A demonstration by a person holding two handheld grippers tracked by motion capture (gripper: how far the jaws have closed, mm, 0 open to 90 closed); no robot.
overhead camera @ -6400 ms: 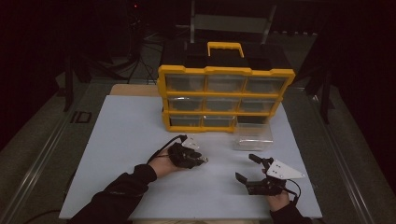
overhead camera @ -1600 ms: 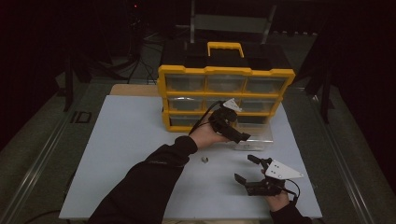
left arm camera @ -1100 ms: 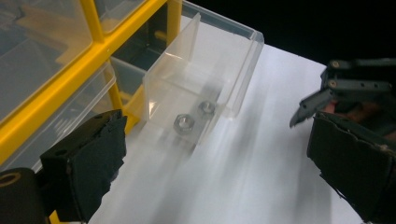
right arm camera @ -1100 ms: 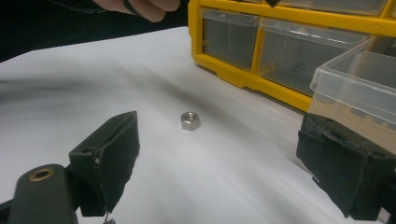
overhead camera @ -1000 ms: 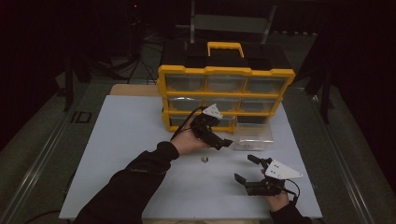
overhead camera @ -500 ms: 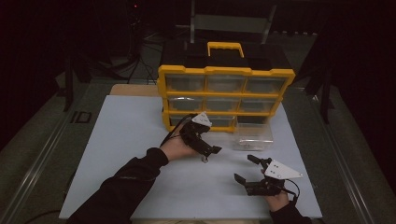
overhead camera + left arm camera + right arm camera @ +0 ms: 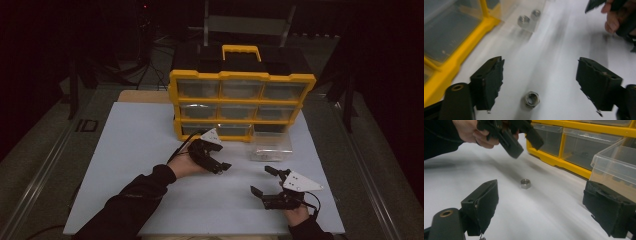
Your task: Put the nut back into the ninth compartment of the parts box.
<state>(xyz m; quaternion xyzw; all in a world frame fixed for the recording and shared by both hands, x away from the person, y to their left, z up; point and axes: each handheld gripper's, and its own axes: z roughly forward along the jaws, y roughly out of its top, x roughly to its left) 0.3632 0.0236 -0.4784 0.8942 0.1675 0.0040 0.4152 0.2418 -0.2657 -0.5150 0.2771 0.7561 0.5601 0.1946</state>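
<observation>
While two nuts (image 7: 524, 20) already lie in the clear drawer (image 7: 270, 145), a third nut (image 7: 532, 99) lies loose beside it. The left gripper (image 7: 539, 82) has been closing, jaws astride that nut but not yet pressing. The right gripper (image 7: 264, 181) rests open, empty.

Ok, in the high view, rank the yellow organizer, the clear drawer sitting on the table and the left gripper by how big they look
1. yellow organizer, by far the largest.
2. clear drawer.
3. left gripper, close to the drawer in apparent size and nearer the camera, so the second and third places are unsure.

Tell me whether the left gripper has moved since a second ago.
Yes. The left gripper has moved away from the yellow drawer cabinet, toward the person, jaws closing around a nut.
</observation>
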